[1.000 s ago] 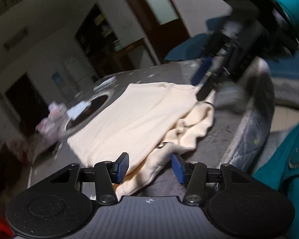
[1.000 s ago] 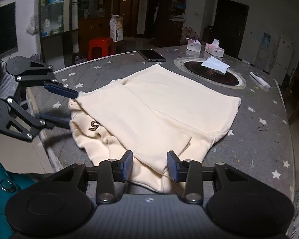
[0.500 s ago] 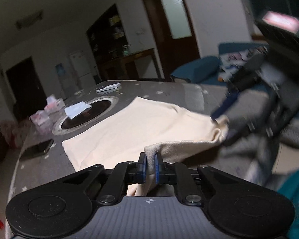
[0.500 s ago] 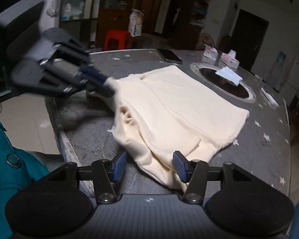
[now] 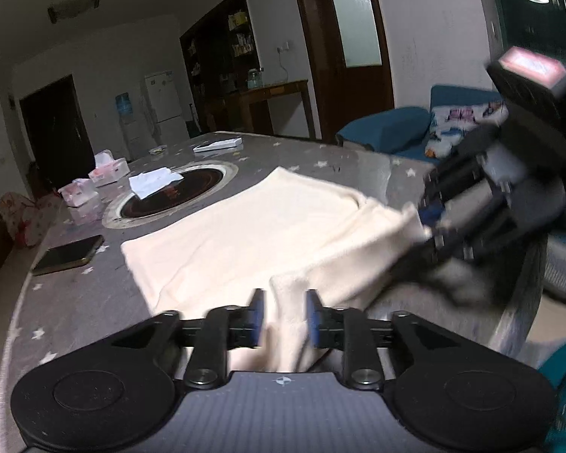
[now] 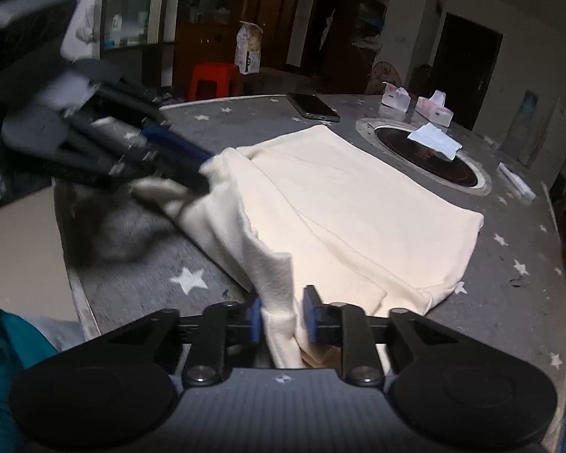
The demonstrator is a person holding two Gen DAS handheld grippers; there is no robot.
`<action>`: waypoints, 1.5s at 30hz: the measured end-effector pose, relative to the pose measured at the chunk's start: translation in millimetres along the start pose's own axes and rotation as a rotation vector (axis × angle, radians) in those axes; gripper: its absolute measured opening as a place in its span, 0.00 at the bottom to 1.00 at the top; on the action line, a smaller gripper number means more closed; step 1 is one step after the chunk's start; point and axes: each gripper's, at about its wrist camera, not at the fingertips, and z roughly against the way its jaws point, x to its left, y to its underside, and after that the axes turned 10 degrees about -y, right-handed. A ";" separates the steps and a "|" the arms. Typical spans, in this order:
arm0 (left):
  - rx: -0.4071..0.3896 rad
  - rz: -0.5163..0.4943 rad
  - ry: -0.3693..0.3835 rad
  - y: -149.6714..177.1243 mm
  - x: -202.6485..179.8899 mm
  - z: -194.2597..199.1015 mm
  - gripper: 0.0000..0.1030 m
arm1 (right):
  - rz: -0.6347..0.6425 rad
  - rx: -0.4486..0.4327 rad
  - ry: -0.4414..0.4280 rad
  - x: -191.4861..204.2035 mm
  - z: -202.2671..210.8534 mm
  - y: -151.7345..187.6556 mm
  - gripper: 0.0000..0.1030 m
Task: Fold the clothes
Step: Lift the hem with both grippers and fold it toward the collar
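Observation:
A cream garment (image 5: 268, 222) lies partly folded on the grey star-patterned table (image 5: 75, 302); it also shows in the right wrist view (image 6: 351, 204). My left gripper (image 5: 282, 317) has a bunched near edge of the garment between its blue pads, with a small gap. It appears blurred at the left of the right wrist view (image 6: 185, 162), holding that edge. My right gripper (image 6: 281, 317) has a hanging fold of the garment between its pads, narrowly apart. It appears blurred at the right of the left wrist view (image 5: 430, 219).
A round black hotplate (image 6: 426, 154) with a white tissue (image 6: 434, 139) is set in the table beyond the garment. A phone (image 6: 313, 105) and tissue packs (image 6: 434, 107) lie at the far side. The table edge (image 6: 75, 294) is near me.
My right gripper has narrowed from open onto a fold of the garment. My left gripper's jaws have widened slightly from tightly shut. The garment's near edge is lifted and pulled taut between them.

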 end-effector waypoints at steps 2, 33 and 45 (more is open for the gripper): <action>0.002 -0.043 -0.015 7.9 -3.3 5.7 0.40 | -0.009 -0.001 -0.004 -2.4 1.0 -2.6 0.17; -0.056 -0.022 0.037 -12.2 8.8 92.6 0.10 | 0.019 -0.039 -0.075 31.1 93.5 -22.9 0.10; -0.016 0.028 0.010 -49.1 52.3 2.2 0.09 | -0.042 -0.052 -0.021 -43.9 54.1 -61.9 0.09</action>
